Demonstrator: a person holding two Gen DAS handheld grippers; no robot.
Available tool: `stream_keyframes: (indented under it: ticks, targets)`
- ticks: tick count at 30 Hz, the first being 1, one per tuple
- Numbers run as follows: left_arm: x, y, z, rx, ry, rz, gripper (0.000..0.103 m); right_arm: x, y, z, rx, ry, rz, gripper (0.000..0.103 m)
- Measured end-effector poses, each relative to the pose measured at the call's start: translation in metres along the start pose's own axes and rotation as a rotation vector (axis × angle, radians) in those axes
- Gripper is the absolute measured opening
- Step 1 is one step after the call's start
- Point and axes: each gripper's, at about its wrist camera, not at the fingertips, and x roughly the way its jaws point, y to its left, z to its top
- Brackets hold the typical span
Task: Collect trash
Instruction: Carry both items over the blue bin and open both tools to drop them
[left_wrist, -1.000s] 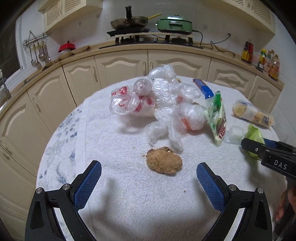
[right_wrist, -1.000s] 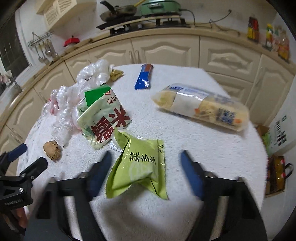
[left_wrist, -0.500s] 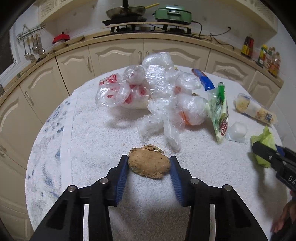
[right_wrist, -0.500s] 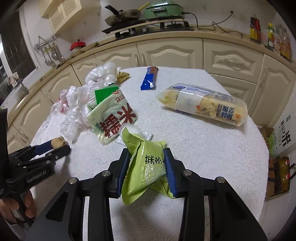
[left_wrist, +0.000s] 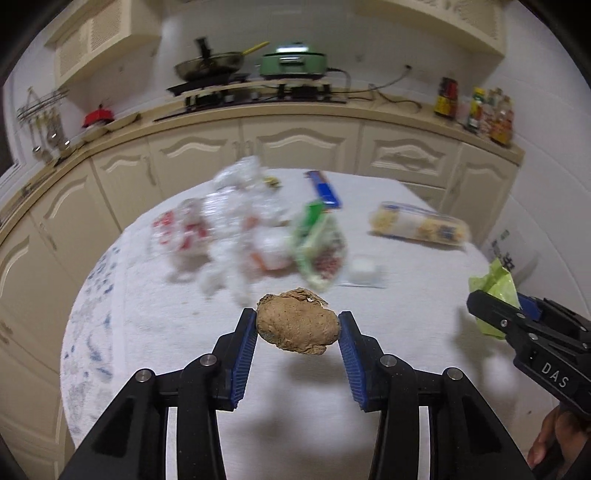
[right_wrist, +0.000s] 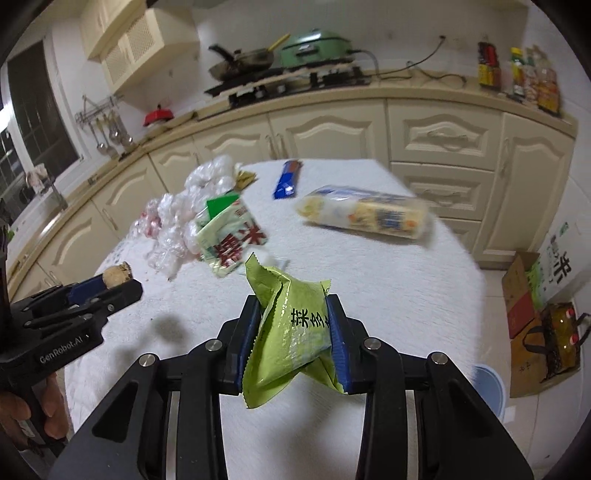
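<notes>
My left gripper (left_wrist: 297, 325) is shut on a brown crumpled lump (left_wrist: 297, 326) and holds it above the white-clothed round table (left_wrist: 155, 332). The lump also shows in the right wrist view (right_wrist: 116, 274). My right gripper (right_wrist: 293, 314) is shut on a green snack wrapper (right_wrist: 291, 328), lifted off the table; the wrapper also shows in the left wrist view (left_wrist: 496, 286). On the table lie crumpled clear plastic bags (right_wrist: 173, 221), a green-and-white packet (right_wrist: 231, 236), a blue bar wrapper (right_wrist: 288, 179) and a long clear pack of snacks (right_wrist: 365, 218).
Cream kitchen cabinets (right_wrist: 332, 133) curve behind the table, with a stove, pan and green pot on top. On the floor at right are cardboard boxes (right_wrist: 524, 291), a bag (right_wrist: 561, 339) and a pale blue bin (right_wrist: 487, 387).
Both grippers went from open to shut: the left on the brown lump, the right on the green wrapper. Both have since lifted their items off the table.
</notes>
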Motion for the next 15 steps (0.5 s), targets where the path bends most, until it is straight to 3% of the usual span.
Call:
stream_keyframes:
  ticks: [6, 15]
  targets:
    - [-0.005, -0.086, 0.002, 0.133, -0.01, -0.095, 0.04, -0.05, -0.065, -0.013, 0.097, -0.064, -0.064, 0.036]
    - [0.02, -0.223, 0.012, 0.321, 0.032, -0.235, 0.04, -0.105, -0.184, -0.046, 0.278, -0.106, -0.21, 0.036]
